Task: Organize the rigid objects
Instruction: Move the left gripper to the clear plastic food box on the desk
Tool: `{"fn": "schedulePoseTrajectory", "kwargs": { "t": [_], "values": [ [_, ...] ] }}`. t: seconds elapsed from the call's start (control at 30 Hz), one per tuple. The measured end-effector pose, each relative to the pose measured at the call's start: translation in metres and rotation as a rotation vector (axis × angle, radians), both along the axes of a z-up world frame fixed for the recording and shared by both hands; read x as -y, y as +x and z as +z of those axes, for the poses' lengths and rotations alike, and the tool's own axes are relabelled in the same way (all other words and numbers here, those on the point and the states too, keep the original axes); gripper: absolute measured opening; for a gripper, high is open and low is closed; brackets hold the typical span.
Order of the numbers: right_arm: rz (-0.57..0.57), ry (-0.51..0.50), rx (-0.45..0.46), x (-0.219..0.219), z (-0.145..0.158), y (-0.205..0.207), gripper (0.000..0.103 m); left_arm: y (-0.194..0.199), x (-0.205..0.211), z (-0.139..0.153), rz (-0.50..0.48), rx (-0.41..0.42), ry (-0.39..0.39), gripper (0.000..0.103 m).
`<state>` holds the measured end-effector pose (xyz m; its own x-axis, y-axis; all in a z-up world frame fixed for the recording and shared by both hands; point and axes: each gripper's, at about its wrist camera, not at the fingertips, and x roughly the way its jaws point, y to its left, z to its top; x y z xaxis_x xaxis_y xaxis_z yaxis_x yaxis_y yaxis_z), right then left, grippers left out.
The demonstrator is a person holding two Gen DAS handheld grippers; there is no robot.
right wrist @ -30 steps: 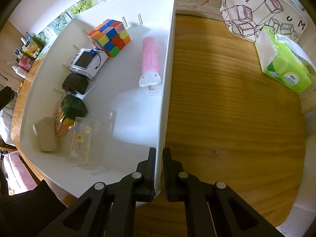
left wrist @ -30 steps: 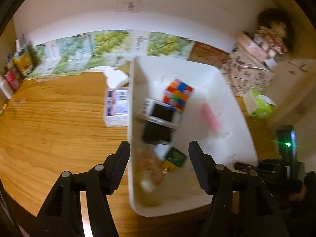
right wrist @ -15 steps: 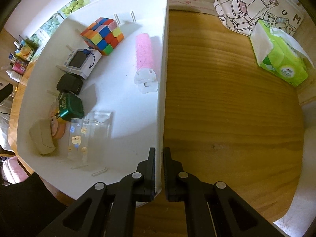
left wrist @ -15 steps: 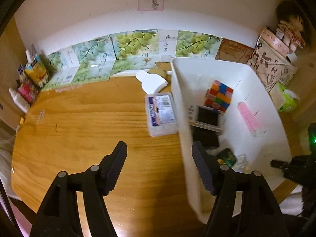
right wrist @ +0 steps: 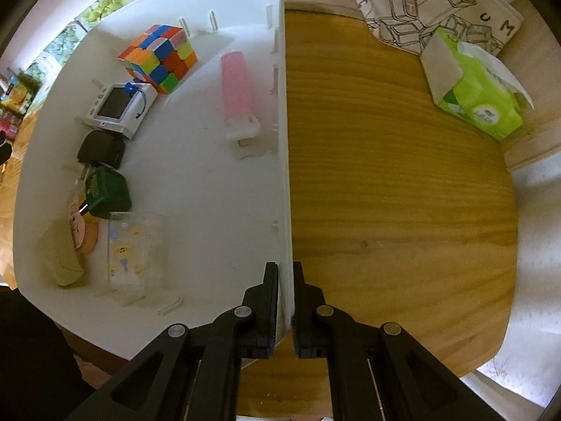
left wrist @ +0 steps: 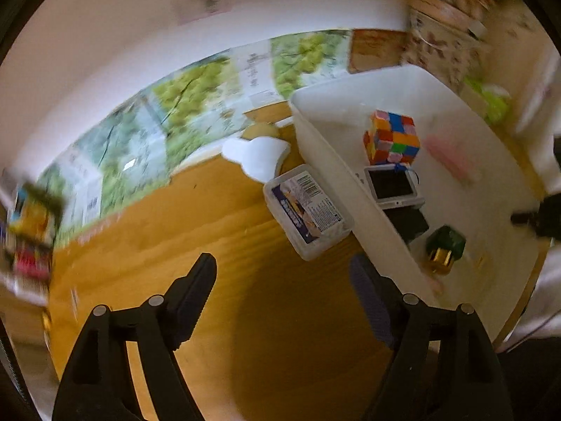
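A white bin (right wrist: 285, 147) stands on the wooden table and holds a colour cube (right wrist: 157, 58), a small white screen device (right wrist: 121, 110), a black box (right wrist: 101, 149), a green box (right wrist: 107, 193), a pink clip (right wrist: 238, 94) and a clear case (right wrist: 135, 249). My right gripper (right wrist: 283, 289) is shut on the bin's right wall near its front corner. My left gripper (left wrist: 284, 294) is open and empty above the table, left of the bin (left wrist: 350, 189). A clear plastic box with a blue label (left wrist: 308, 210) lies against the bin's left wall, ahead of the left gripper.
A white folded item (left wrist: 259, 156) lies behind the plastic box. Grape-printed cartons (left wrist: 196, 105) line the back wall. A green tissue pack (right wrist: 473, 94) and a printed bag (right wrist: 431, 7) sit at the table's right. Snack packs (left wrist: 28, 231) stand at the far left.
My left gripper has swung left off the bin and out over the bare table, and the view is blurred by motion. My right gripper has kept its hold on the bin wall.
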<state>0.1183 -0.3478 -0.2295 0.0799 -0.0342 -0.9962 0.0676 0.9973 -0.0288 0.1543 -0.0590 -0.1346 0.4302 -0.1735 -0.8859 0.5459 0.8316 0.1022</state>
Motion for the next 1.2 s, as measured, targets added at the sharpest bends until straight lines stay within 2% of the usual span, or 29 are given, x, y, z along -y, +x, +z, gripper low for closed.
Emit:
{"fn": "schedulePoseTrajectory", "kwargs": {
  "t": [0.2, 0.3, 0.57, 0.87, 1.2],
  "values": [
    [-0.001, -0.015, -0.008, -0.005, -0.001, 0.005, 0.007, 0.0, 0.005, -0.011, -0.273, 0.053, 0.016, 0.081],
    [-0.001, 0.017, -0.001, -0.003, -0.002, 0.005, 0.007, 0.002, 0.01, -0.018, -0.377, 0.067, 0.043, 0.081],
    [0.028, -0.024, 0.0, -0.011, 0.0, 0.008, 0.007, 0.011, 0.017, -0.038, -0.607, 0.027, 0.046, 0.09],
    [0.034, -0.073, -0.036, -0.033, -0.005, 0.012, 0.009, 0.035, 0.029, -0.05, -0.693, -0.011, 0.024, 0.093],
    [0.024, -0.1, -0.062, -0.042, -0.011, 0.023, 0.011, 0.046, 0.041, -0.068, -0.729, -0.05, 0.05, 0.093]
  ]
}}
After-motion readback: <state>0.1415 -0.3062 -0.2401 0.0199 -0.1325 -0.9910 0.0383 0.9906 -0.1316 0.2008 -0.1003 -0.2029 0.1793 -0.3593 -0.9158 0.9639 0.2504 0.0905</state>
